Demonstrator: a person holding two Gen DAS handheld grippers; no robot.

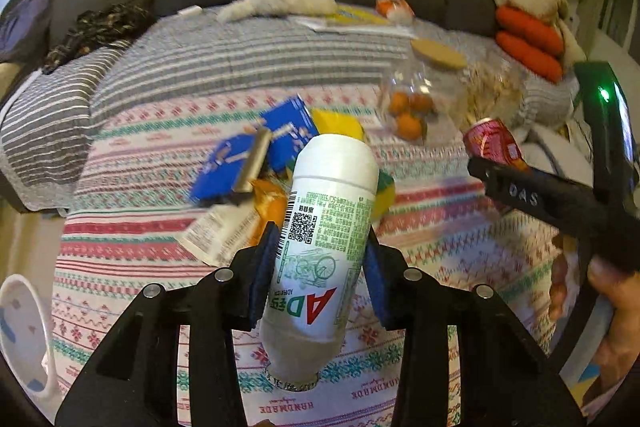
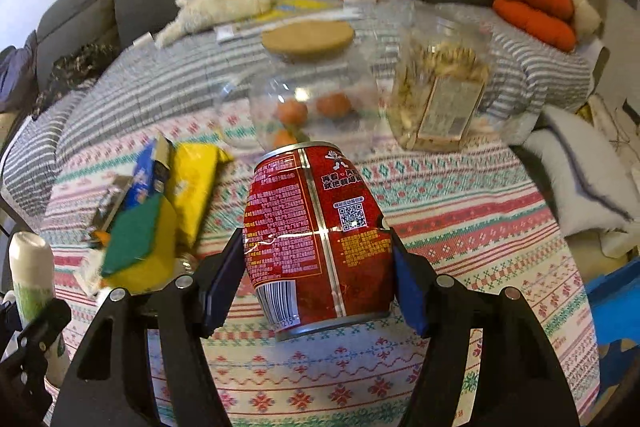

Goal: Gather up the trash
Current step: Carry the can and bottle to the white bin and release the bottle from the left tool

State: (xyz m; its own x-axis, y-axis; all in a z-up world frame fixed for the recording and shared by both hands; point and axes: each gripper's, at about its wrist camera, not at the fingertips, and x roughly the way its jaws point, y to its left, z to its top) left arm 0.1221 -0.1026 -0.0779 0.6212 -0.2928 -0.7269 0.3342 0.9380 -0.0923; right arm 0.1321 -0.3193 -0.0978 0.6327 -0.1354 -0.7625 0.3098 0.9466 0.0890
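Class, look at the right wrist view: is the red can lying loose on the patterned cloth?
No. The red can sits clamped between the right gripper pads, lifted off the patterned cloth.

The surface is a table covered with a patterned cloth (image 2: 460, 227) in red, teal and white bands; at 12 o'clock a grey striped cloth (image 2: 160, 95) covers it. At 12 o'clock on the patterned cloth stands a clear jar with a cork lid (image 2: 308, 91) and oranges inside, and just beside it, at 1 o'clock, a clear jar of snacks (image 2: 436, 99). At 9 o'clock lies a pile of wrappers (image 2: 160, 211), blue, yellow and green. A white plush toy (image 2: 220, 3) lies far at 11 o'clock.
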